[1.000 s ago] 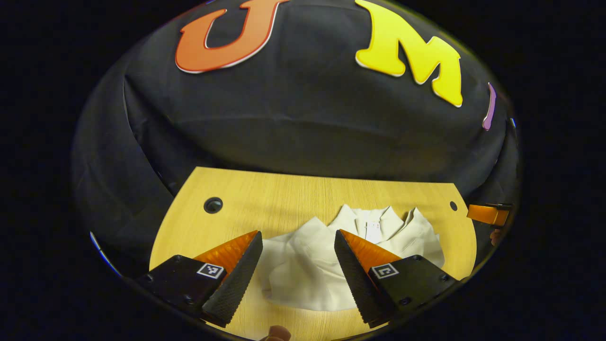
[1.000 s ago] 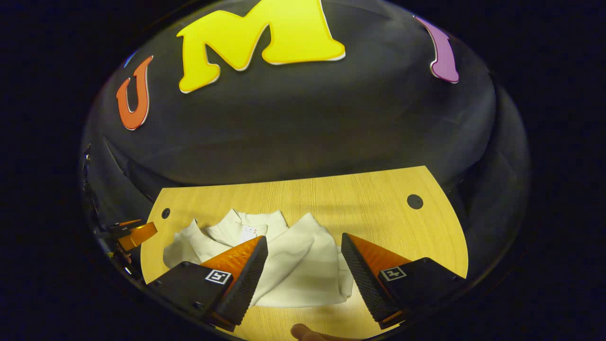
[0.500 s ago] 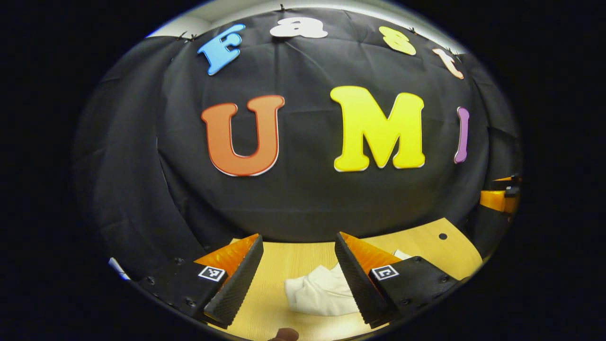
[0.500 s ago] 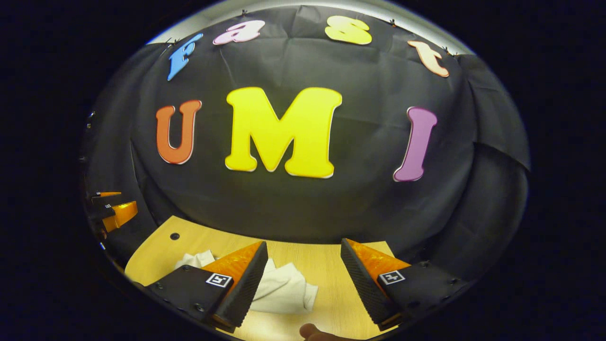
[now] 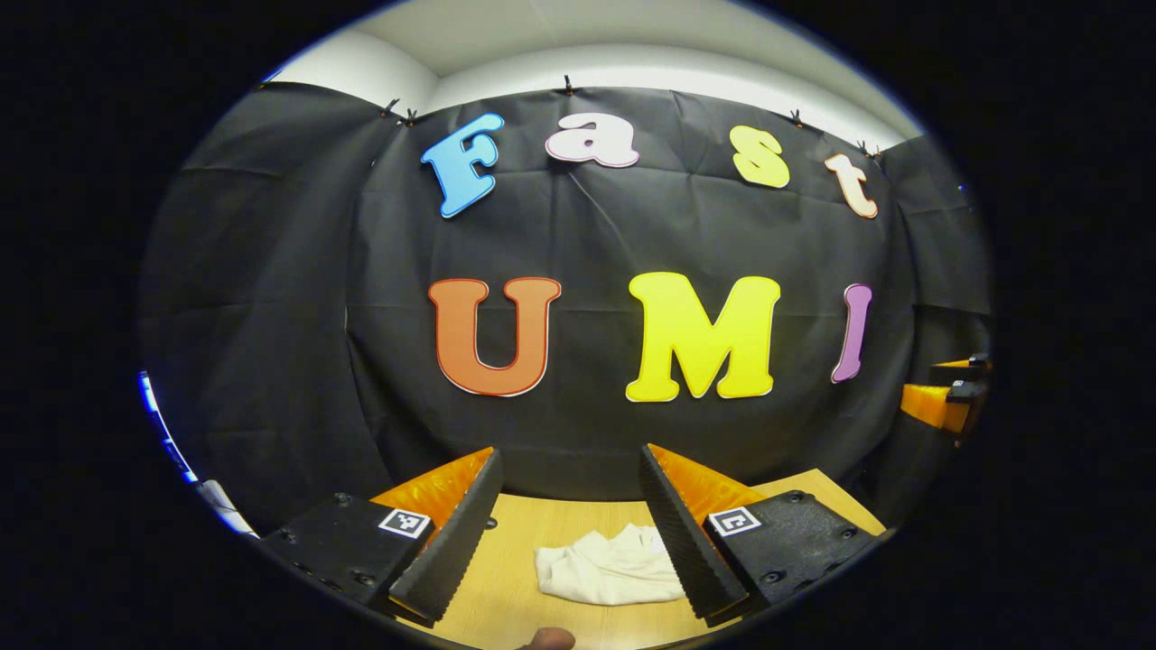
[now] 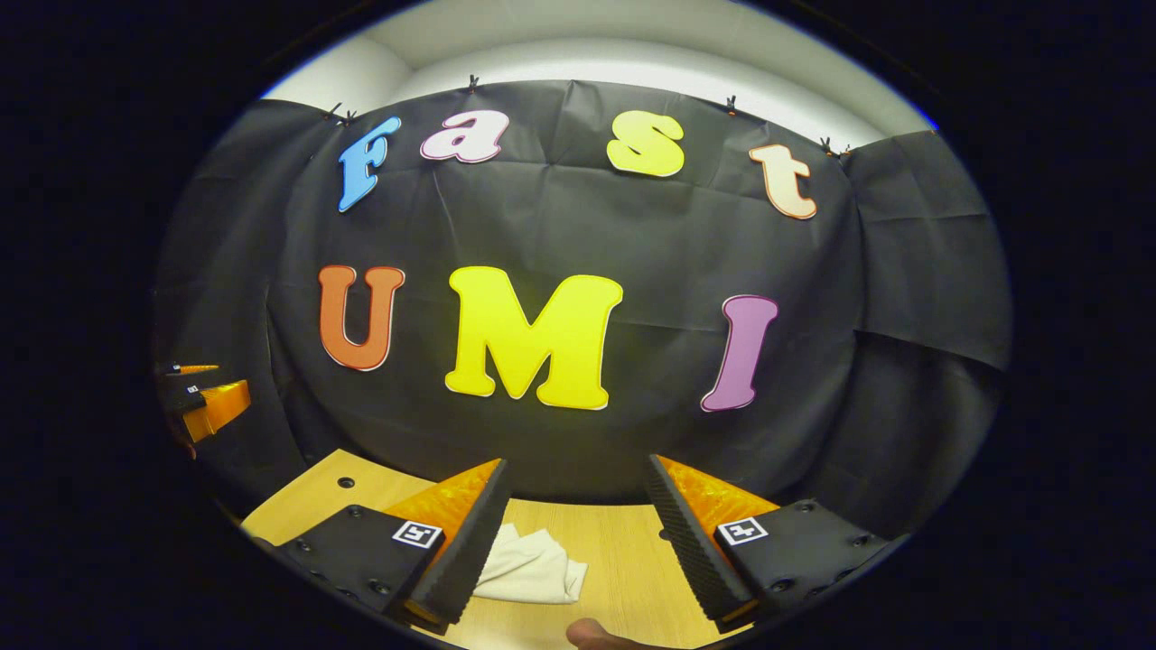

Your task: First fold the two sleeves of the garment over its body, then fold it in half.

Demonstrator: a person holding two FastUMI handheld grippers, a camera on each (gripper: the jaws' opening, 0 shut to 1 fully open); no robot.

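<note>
A cream-white garment (image 5: 610, 573) lies folded into a small bundle on the wooden table (image 5: 506, 591), seen low in the left gripper view between my fingers. In the right gripper view the garment (image 6: 533, 567) sits low and left of centre, partly behind my left-hand finger. My left gripper (image 5: 567, 528) is open, raised well above the table and holds nothing. My right gripper (image 6: 576, 533) is also open and empty, raised likewise. The right gripper (image 5: 948, 397) shows at the far right edge of the left gripper view, and the left gripper (image 6: 203, 397) at the far left edge of the right gripper view.
The black cloth wall (image 5: 578, 244) rises behind the table. A round hole (image 6: 346, 482) marks the table's far left corner in the right gripper view. A fingertip (image 6: 591, 634) of the holding hand shows at the bottom edge.
Both grippers have lifted and tilted upward away from the garment, which has dropped to the bottom of both views. Both stayed open throughout.
</note>
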